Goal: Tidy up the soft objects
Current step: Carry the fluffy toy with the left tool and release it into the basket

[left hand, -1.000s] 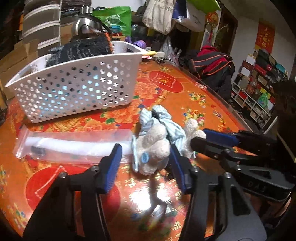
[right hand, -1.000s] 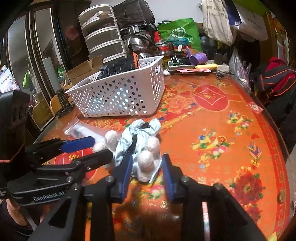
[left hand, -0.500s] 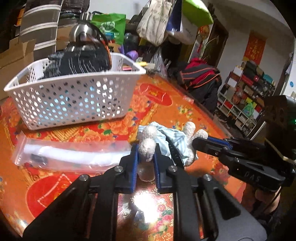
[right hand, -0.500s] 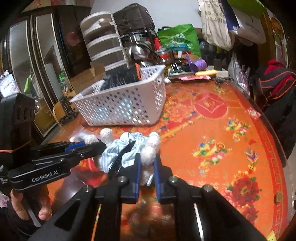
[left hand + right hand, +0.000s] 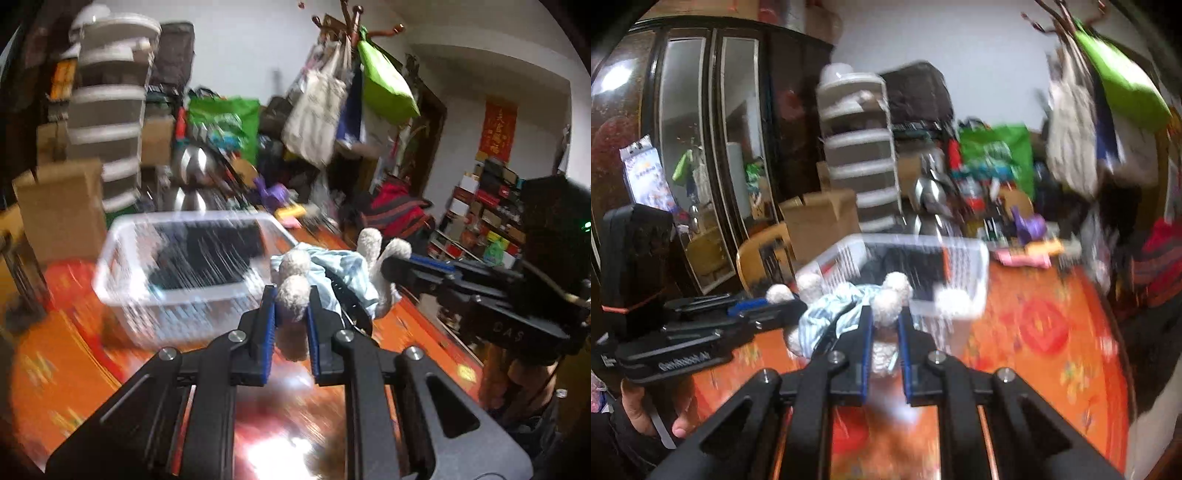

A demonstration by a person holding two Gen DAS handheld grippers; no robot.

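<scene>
A white plush toy (image 5: 293,295) in a light blue striped cloth hangs between both grippers, lifted off the table. My left gripper (image 5: 290,301) is shut on one pair of its fuzzy limbs. My right gripper (image 5: 884,314) is shut on the other pair of limbs (image 5: 888,308). Each gripper shows in the other's view, the right (image 5: 443,273) and the left (image 5: 738,314). The white perforated basket (image 5: 177,295) holds dark knitted clothing (image 5: 207,254) and sits just beyond the toy; it also shows in the right wrist view (image 5: 960,266).
The round table has a red-orange floral cover (image 5: 1052,332). Cardboard boxes (image 5: 62,206), a drawer tower (image 5: 860,155), metal pots and bags crowd the far side. A wooden chair (image 5: 757,254) stands left of the basket. Both views are motion-blurred.
Both grippers, shut on the plush toy, have lifted it off the table and carried it up toward the basket. The flat plastic bag has dropped out of view.
</scene>
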